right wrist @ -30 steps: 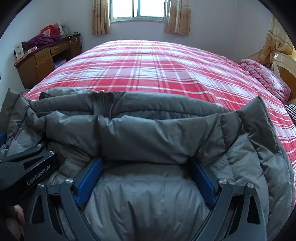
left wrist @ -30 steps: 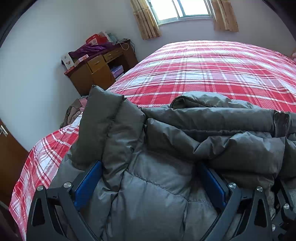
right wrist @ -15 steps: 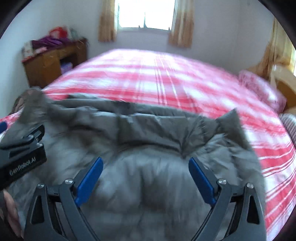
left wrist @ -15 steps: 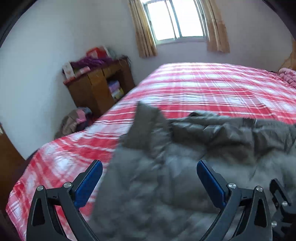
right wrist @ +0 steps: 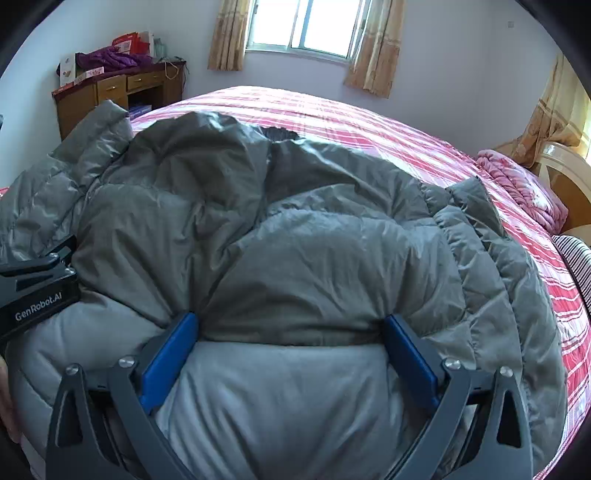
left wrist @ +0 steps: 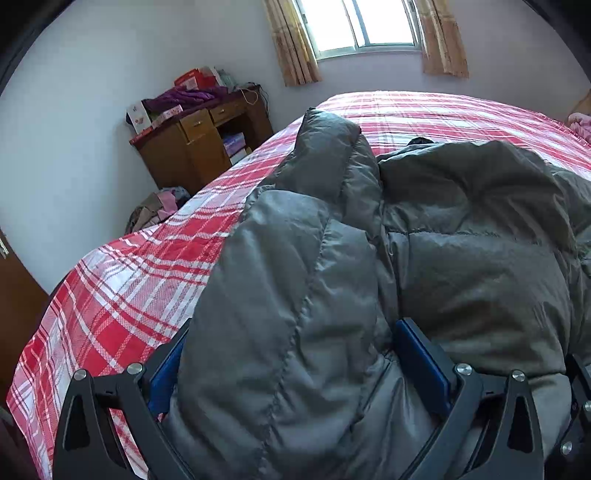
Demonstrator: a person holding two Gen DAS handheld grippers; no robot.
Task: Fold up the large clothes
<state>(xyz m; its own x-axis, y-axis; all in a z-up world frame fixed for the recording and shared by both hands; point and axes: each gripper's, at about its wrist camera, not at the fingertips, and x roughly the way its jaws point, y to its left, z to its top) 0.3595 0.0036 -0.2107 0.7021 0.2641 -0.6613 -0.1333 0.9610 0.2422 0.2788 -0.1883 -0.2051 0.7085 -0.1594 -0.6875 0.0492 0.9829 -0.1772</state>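
A large grey puffer jacket [left wrist: 461, 258] lies bunched on the red plaid bed [left wrist: 140, 266]; it also fills the right wrist view [right wrist: 295, 240]. My left gripper [left wrist: 291, 369] is open, its blue fingers wide apart with jacket fabric bulging between them at the jacket's left side. My right gripper [right wrist: 288, 350] is open too, fingers spread around the folded near edge of the jacket. The left gripper's body [right wrist: 37, 295] shows at the left of the right wrist view. The fingertips are partly buried in fabric.
A wooden desk [left wrist: 199, 147] with clutter stands by the far left wall, clothes piled on the floor [left wrist: 155, 210] beside it. A window [right wrist: 303, 26] with curtains is ahead. A pink blanket [right wrist: 524, 188] and headboard [right wrist: 565, 177] are at the right.
Both grippers lifted off the jacket half a second ago and have come back down into it. The jacket now lies more bunched, its collar flap standing up at the left.
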